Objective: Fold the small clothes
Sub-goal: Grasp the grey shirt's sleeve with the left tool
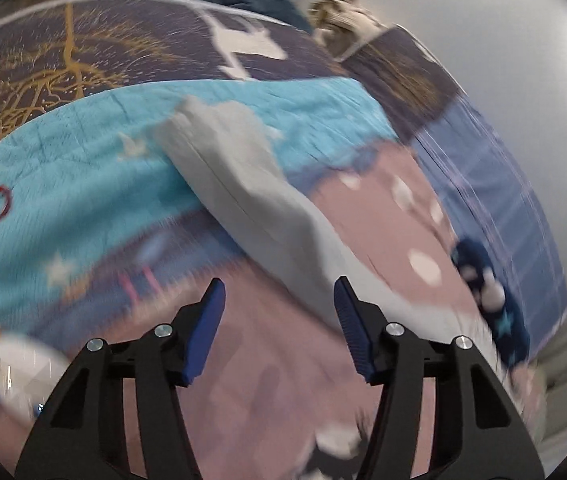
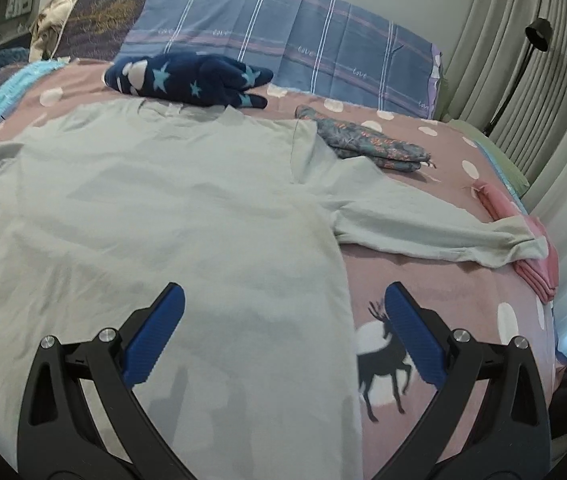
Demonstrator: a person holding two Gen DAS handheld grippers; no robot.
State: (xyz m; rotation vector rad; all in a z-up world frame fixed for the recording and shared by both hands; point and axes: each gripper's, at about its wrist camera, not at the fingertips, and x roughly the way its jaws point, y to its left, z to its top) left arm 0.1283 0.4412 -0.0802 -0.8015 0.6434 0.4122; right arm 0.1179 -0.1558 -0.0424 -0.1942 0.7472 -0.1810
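On bedspread (image 2: 463, 292), shirt (image 2: 163, 208) collar toward pillows (image 2: 283, 40)

I see a pink bedspread (image 2: 443, 280) with white dots and a black deer print (image 2: 383, 364) on its near part. At the head lies a blue plaid pillow (image 2: 283, 36), a dark patterned pillow (image 2: 103, 20) beside it. A black floor lamp (image 2: 531, 44) stands against pale curtains (image 2: 563, 120). My left view, blurred, shows a turquoise blanket (image 1: 63, 152) over a dark cover with gold branches (image 1: 51, 60).
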